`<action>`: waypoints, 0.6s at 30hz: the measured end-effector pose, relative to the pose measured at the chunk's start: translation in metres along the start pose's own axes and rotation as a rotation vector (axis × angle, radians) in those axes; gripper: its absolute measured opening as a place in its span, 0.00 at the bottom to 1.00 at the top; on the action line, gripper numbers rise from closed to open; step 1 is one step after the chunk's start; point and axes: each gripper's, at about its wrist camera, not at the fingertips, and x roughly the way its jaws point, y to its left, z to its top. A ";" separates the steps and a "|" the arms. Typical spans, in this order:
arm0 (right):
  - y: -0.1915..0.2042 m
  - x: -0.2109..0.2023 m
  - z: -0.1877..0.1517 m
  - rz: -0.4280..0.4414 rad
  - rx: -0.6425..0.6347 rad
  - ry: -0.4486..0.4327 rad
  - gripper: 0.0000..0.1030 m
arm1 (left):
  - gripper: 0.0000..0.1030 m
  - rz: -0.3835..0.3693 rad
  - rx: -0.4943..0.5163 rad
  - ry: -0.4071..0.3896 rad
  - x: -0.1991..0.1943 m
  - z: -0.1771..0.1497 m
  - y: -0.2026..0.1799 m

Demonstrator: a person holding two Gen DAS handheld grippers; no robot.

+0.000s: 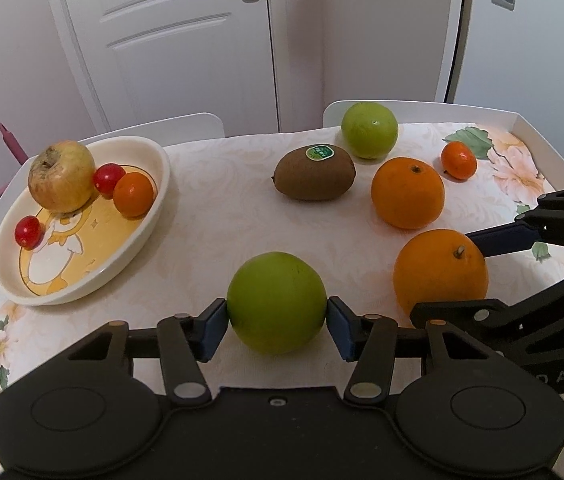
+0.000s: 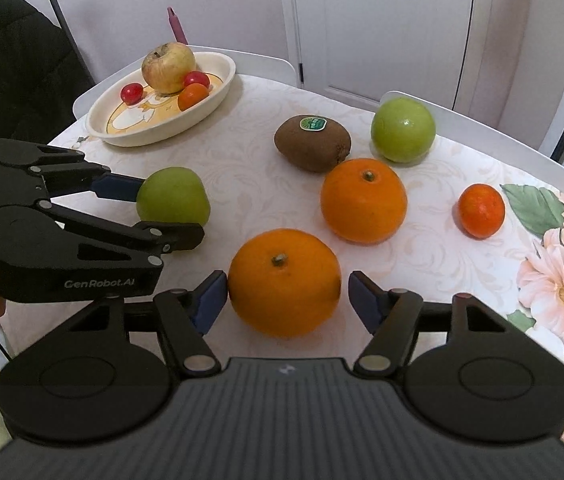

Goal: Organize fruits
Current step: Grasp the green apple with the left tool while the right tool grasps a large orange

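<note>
My left gripper (image 1: pixel 277 322) is shut on a green apple (image 1: pixel 277 302), both pads touching its sides, on the table; the same apple shows in the right wrist view (image 2: pixel 172 196). My right gripper (image 2: pixel 288 294) is open around a large orange (image 2: pixel 284 282), with a gap at the right pad; that orange shows in the left wrist view (image 1: pixel 440 274). A cream plate (image 1: pixel 150 216) at the left holds a yellowish apple (image 1: pixel 61 176), two cherry tomatoes (image 1: pixel 108 176) and a small tangerine (image 1: pixel 133 194).
Loose on the flowered tablecloth: a kiwi with a sticker (image 1: pixel 314 174), a second green apple (image 1: pixel 369 130), a second orange (image 1: pixel 407 193) and a small tangerine (image 1: pixel 459 160). White chair backs (image 1: pixel 186 126) stand behind the table. A dark jacket (image 2: pixel 10 60) is at the left.
</note>
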 end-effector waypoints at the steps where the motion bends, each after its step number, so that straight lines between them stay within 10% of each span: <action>1: 0.000 0.000 0.000 0.000 -0.002 -0.001 0.79 | 0.56 0.001 -0.002 0.000 0.000 0.000 0.001; 18: 0.016 -0.014 0.009 -0.002 -0.028 -0.042 0.74 | 0.56 0.049 -0.082 -0.013 -0.028 -0.009 0.026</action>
